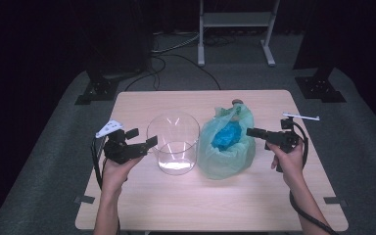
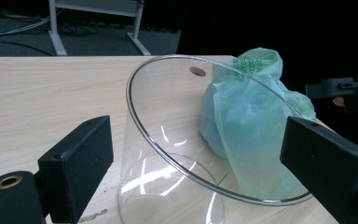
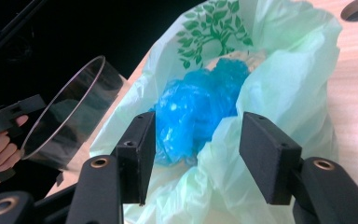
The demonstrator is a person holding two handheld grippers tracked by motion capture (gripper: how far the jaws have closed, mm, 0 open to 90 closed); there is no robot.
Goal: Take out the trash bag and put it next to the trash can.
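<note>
A clear round container (image 1: 173, 144) stands upright in the middle of the wooden table (image 1: 186, 205). Right beside it sits a pale green plastic bag (image 1: 237, 152), its mouth open, with a crumpled blue bag (image 1: 226, 134) inside. My left gripper (image 1: 142, 137) is open at the container's left side. In the left gripper view the container (image 2: 177, 154) stands ahead between the wide-spread jaws of my left gripper (image 2: 196, 144). My right gripper (image 1: 249, 132) is open at the green bag's right rim. In the right gripper view the gripper (image 3: 196, 144) straddles the rim of the green bag (image 3: 279, 79), just short of the blue bag (image 3: 196, 102).
A round hole (image 1: 236, 102) lies in the tabletop behind the bag. A white metal stand (image 1: 235, 19) and two black stand bases (image 1: 98, 88) rest on the grey floor beyond the table. Bare tabletop lies toward the front edge.
</note>
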